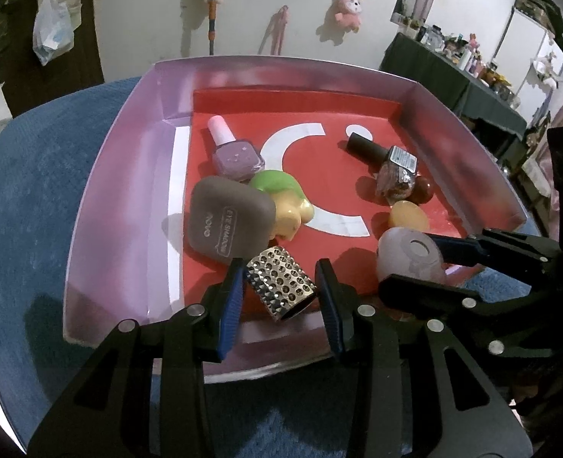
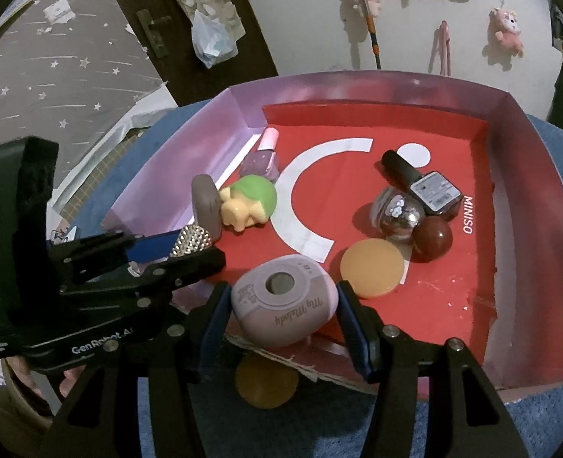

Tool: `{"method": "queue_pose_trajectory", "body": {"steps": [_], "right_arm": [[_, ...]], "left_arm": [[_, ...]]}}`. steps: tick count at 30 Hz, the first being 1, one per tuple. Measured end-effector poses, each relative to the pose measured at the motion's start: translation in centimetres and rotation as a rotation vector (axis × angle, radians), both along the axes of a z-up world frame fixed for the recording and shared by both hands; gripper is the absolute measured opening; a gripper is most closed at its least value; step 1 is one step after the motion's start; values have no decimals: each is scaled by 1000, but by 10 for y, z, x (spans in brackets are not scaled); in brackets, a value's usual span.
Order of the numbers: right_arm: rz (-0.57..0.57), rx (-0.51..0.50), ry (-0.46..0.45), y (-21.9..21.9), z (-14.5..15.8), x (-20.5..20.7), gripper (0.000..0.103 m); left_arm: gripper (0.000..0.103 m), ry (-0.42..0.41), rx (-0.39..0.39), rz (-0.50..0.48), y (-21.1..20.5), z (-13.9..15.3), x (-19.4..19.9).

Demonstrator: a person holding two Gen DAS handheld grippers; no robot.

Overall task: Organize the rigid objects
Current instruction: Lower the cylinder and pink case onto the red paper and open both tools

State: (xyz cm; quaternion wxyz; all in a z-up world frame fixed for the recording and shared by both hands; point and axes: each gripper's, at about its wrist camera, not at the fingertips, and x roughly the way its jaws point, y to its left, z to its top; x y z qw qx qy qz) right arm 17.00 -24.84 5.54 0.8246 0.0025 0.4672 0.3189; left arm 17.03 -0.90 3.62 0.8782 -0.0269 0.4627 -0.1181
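L claw (image 1: 279, 292) is clamped on a studded metal cylinder (image 1: 281, 284), blue pads pressing both sides, held tilted over the near edge of the tray (image 1: 102, 198). R claw (image 2: 281, 311) is clamped on a lilac rounded case (image 2: 283, 307) w/ "My Melody" script and a round hole on top, also at the tray's near edge, just R of the cylinder. Both claws point steeply down into the tray.

Tray: shallow cardboard box w/ pinkish walls and a red floor w/ white logo, sitting on a blue cloth (image 1: 33, 175).

Inside, L side: grey eye shadow compact (image 1: 230, 221), touching a green-and-yellow toy figure (image 1: 285, 202); behind them a lilac nail polish bottle (image 1: 232, 152) w/ pale pink cap, lying down.

R side: dark nail polish bottle (image 1: 380, 152) w/ black cap, lying on a clear glittery bottle (image 2: 396, 213); a brown ball (image 2: 432, 238) touches that one. An orange disc (image 2: 371, 273) lies flat near the ball, just beside the lilac case.

In the R wrist view another orange-brown disc (image 2: 266, 383) sits outside the tray on the cloth, below the case.

Background: pink plush toys (image 1: 348, 9) on a white wall, plastic bag (image 1: 52, 28) hanging at L.
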Motion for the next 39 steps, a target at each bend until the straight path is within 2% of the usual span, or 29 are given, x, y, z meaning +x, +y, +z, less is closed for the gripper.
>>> {"method": "queue_pose_trajectory", "body": {"steps": [8, 16, 20, 23, 39], "right_arm": [[-48, -6, 2, -9, -5, 9, 58], [-102, -63, -65, -11, -6, 15, 58], [-165, -107, -106, -17, -7, 18, 58], [-195, -109, -97, -24, -10, 23, 58], [-193, -117, -102, -22, -11, 24, 58]], "left_arm": [[35, 32, 13, 17, 0, -10, 21], [35, -9, 40, 58, 0, -13, 27], [35, -21, 57, 77, 2, -14, 30], [35, -25, 62, 81, 3, -15, 30], [35, -27, 68, 86, 1, -16, 30]]}}
